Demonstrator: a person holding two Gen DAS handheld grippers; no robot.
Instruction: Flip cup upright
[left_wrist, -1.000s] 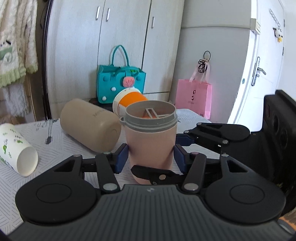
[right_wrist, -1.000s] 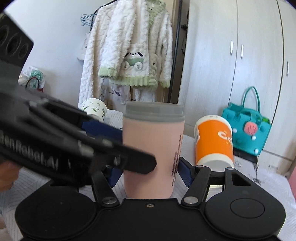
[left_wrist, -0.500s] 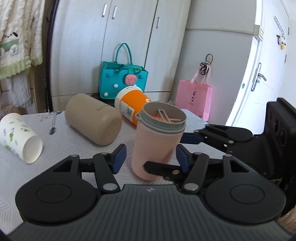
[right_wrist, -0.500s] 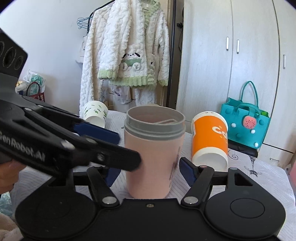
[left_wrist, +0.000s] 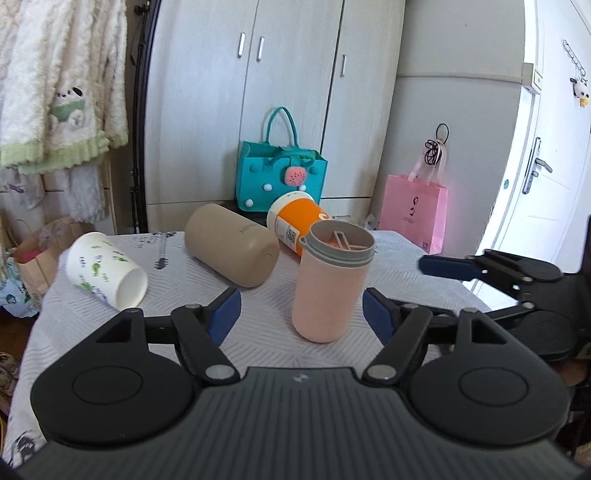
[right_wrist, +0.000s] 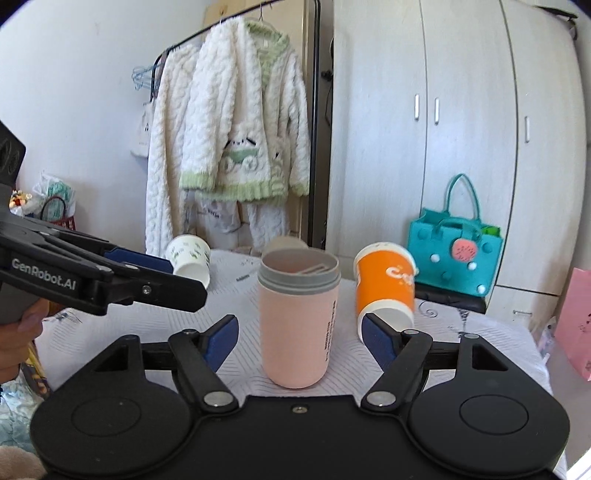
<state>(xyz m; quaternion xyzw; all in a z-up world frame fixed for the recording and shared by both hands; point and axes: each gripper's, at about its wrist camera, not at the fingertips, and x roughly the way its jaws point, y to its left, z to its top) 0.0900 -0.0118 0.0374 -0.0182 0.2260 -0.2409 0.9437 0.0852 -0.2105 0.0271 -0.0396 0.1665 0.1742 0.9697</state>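
Observation:
A pink cup with a grey rim (left_wrist: 328, 284) stands upright on the table, mouth up; it also shows in the right wrist view (right_wrist: 297, 319). My left gripper (left_wrist: 301, 314) is open, its blue pads wide on either side of the cup and short of it. My right gripper (right_wrist: 299, 338) is open too, pads apart from the cup. Neither touches the cup. The right gripper shows in the left wrist view (left_wrist: 491, 273), and the left gripper in the right wrist view (right_wrist: 110, 280).
On the table (left_wrist: 258, 332) lie a tan bottle (left_wrist: 229, 249), an orange cup (left_wrist: 299, 225) and a white patterned paper cup (left_wrist: 107, 275), all on their sides. A teal bag (left_wrist: 280, 177), a pink bag (left_wrist: 415, 210), wardrobe doors and hanging clothes stand behind.
Both grippers opened off the pink cup and drew back from it. The cup stays standing upright on the table.

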